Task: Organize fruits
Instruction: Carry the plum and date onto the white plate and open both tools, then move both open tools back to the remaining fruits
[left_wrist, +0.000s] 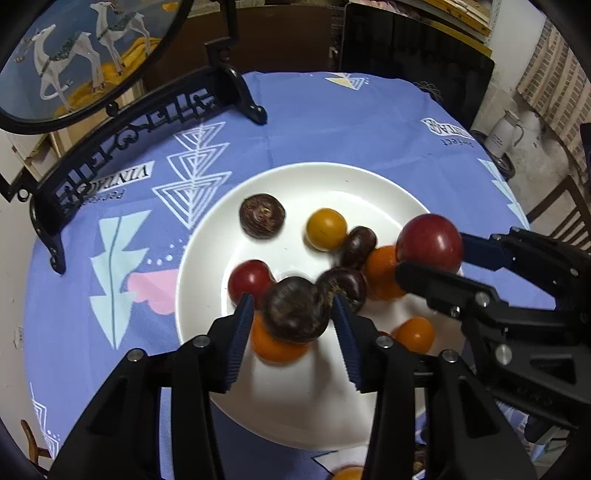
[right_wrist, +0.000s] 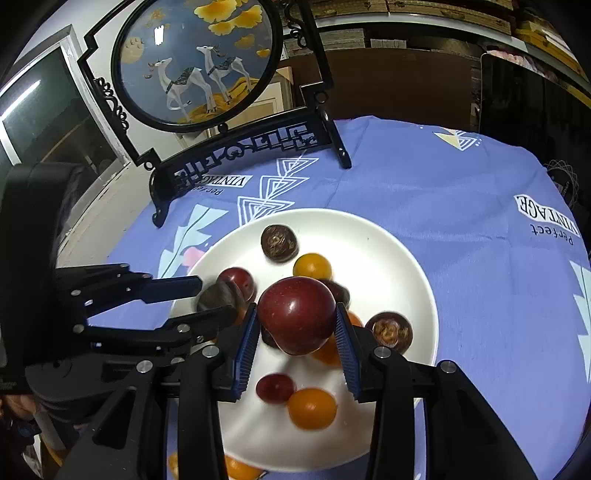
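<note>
Here, clamping a red plum (right_wrist: 295, 317) in the right gripper (right_wrist: 295, 328) above the white plate (right_wrist: 406, 266); loosely bracketing a dark brown fruit (left_wrist: 295, 310) in the left gripper (left_wrist: 293, 325), contact unclear. Apparently delivering fruit; next likely lowering into a bare spot and releasing gently. Already sitting on the plate: yellow fruit (right_wrist: 312, 266), orange fruit (right_wrist: 312, 408), more red and brown ones.

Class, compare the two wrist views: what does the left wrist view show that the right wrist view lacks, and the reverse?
Left wrist view only: a white kettle on the floor at the right edge.
Right wrist view only: yellow leaves atop the round deer picture.
Both: the white plate of fruit on the purple cloth, and a large dark red fruit between the right gripper's jaws.
</note>
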